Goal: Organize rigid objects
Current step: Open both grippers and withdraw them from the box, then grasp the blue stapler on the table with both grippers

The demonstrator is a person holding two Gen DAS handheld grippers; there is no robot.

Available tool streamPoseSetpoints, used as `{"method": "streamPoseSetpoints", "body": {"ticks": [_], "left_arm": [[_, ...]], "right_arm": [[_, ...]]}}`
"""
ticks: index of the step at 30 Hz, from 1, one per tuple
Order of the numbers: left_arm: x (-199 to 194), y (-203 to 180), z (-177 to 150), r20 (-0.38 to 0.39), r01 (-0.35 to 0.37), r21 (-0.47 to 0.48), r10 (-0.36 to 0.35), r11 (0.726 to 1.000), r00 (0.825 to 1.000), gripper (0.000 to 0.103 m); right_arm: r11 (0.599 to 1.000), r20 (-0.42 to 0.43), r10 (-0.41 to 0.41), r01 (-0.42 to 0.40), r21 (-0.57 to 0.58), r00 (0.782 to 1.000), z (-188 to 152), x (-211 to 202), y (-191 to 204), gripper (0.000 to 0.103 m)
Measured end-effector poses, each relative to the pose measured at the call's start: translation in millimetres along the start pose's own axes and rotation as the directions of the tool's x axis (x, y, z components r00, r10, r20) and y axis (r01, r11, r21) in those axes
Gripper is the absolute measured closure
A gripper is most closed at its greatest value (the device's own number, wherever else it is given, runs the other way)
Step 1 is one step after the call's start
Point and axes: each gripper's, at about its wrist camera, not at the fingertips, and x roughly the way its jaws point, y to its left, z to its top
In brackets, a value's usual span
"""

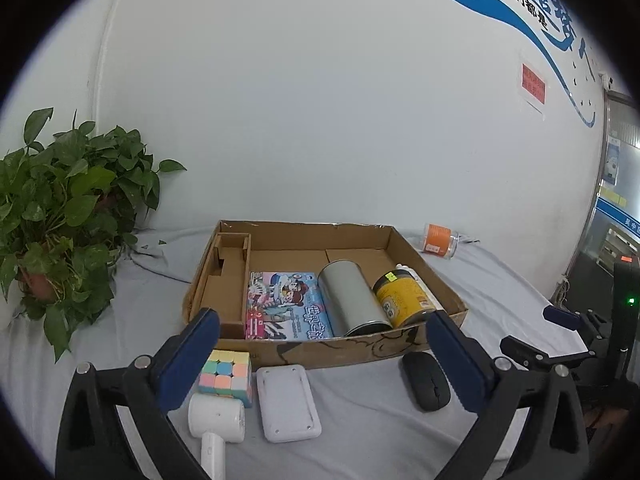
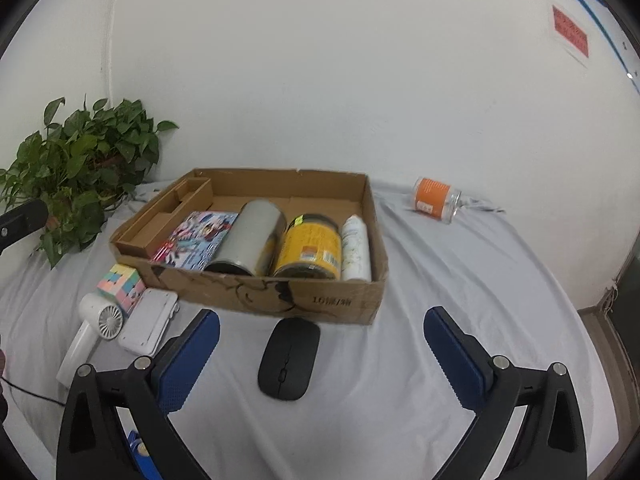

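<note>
A shallow cardboard box [image 1: 448, 292] [image 2: 340, 308] holds a picture book [image 1: 286, 306] [image 2: 198, 240], a silver can [image 1: 354, 298] [image 2: 252, 238], a yellow jar [image 1: 402, 298] [image 2: 310, 246] and a white spray bottle [image 2: 355, 248], all lying down. In front of it lie a pastel cube [image 1: 228, 376] [image 2: 120, 282], a white handheld fan [image 1: 216, 420] [image 2: 94, 326], a white flat case [image 1: 288, 406] [image 2: 150, 322] and a black mouse [image 1: 426, 380] [image 2: 290, 358]. My left gripper [image 1: 322, 344] is open above the case. My right gripper [image 2: 322, 344] is open around the mouse, above it.
A potted green plant [image 1: 64, 208] [image 2: 84, 168] stands at the back left. An orange-labelled clear jar [image 1: 440, 240] [image 2: 436, 198] lies on the grey cloth [image 2: 460, 280] at the back right. A white wall rises behind. The right gripper also shows at the left wrist view's right edge [image 1: 560, 320].
</note>
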Motion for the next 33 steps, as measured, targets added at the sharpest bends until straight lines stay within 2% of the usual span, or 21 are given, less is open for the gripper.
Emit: {"method": "streamPoseSetpoints", "body": {"ticks": [4,5,7,9,11,14,15,16,17,18,20,22,25,26,27,28,29,30,31,32,33], "left_arm": [[-2,19,-15,-0.063,-0.001,-0.045,-0.002,0.999,0.998,0.001],[-4,24,-20,-0.075,-0.011,-0.051,0.007,0.999,0.997,0.001],[-9,38,-32,-0.106,-0.046,-0.051,0.041,0.998,0.994,0.001],[-16,52,-38,-0.133,-0.084,-0.039,0.078,0.996,0.988,0.001],[-28,64,-36,-0.144,-0.122,-0.010,0.119,0.993,0.982,0.001],[-55,76,-24,-0.127,-0.195,0.051,0.200,0.980,0.972,0.001],[-61,76,-23,-0.133,-0.187,0.062,0.194,0.980,0.972,0.001],[-62,74,-24,-0.147,-0.146,0.054,0.153,0.988,0.977,0.001],[-61,71,-28,-0.168,-0.090,0.031,0.094,0.995,0.981,0.001],[-52,66,-37,-0.211,0.002,-0.012,-0.005,1.000,0.977,0.001],[-29,56,-61,-0.307,0.128,-0.098,-0.153,0.987,0.939,0.001],[1,36,-97,-0.425,0.209,-0.176,-0.265,0.962,0.865,0.002],[28,15,-145,-0.497,0.300,-0.312,-0.424,0.901,0.757,0.005],[34,11,-155,-0.504,0.322,-0.356,-0.470,0.877,0.725,0.005],[41,7,-167,-0.505,0.348,-0.408,-0.526,0.844,0.685,0.005],[46,4,-174,-0.506,0.358,-0.443,-0.558,0.822,0.658,0.005],[50,1,-180,-0.505,0.363,-0.472,-0.584,0.804,0.636,0.007],[55,-2,-186,-0.498,0.371,-0.510,-0.618,0.776,0.608,0.008],[55,-4,-186,-0.481,0.380,-0.521,-0.630,0.765,0.610,0.010],[56,-7,-186,-0.476,0.391,-0.536,-0.650,0.748,0.592,0.010],[56,-9,-185,-0.479,0.389,-0.537,-0.649,0.749,0.591,0.010]], "right_arm": [[0.993,-0.063,0.115,-0.117,-0.031,0.991,-24,-18,11,0.000],[0.991,-0.084,0.127,-0.131,-0.035,0.988,-33,-18,13,0.000],[0.995,-0.184,0.095,-0.101,-0.027,0.978,-54,-8,16,0.000],[0.997,-0.280,0.078,-0.075,0.021,0.957,-73,4,16,0.000],[0.987,-0.350,0.159,-0.146,0.064,0.923,-91,10,24,0.001],[0.959,-0.358,0.281,-0.278,0.061,0.890,-105,-3,50,0.002],[0.944,-0.352,0.323,-0.324,0.058,0.879,-109,-10,62,0.002],[0.933,-0.350,0.351,-0.354,0.056,0.869,-110,-15,72,0.002],[0.925,-0.354,0.369,-0.375,0.054,0.859,-112,-19,81,0.002],[0.927,-0.370,0.361,-0.373,0.041,0.856,-118,-23,95,0.002],[0.930,-0.383,0.338,-0.367,-0.003,0.860,-126,-32,115,0.002],[0.923,-0.378,0.335,-0.381,-0.051,0.863,-133,-42,132,0.003],[0.925,-0.395,0.297,-0.365,-0.108,0.869,-144,-42,144,0.006],[0.927,-0.408,0.281,-0.356,-0.119,0.869,-150,-41,147,0.010],[0.928,-0.425,0.270,-0.352,-0.125,0.864,-156,-37,148,0.021],[0.926,-0.441,0.273,-0.357,-0.118,0.855,-160,-32,147,0.029],[0.921,-0.454,0.297,-0.378,-0.098,0.840,-164,-28,145,0.041],[0.911,-0.464,0.336,-0.408,-0.060,0.820,-166,-25,142,0.049],[0.906,-0.451,0.362,-0.422,-0.037,0.816,-166,-27,139,0.052],[0.903,-0.439,0.378,-0.429,-0.019,0.815,-166,-28,136,0.057],[0.902,-0.420,0.392,-0.431,0.002,0.819,-165,-30,131,0.061]]}}
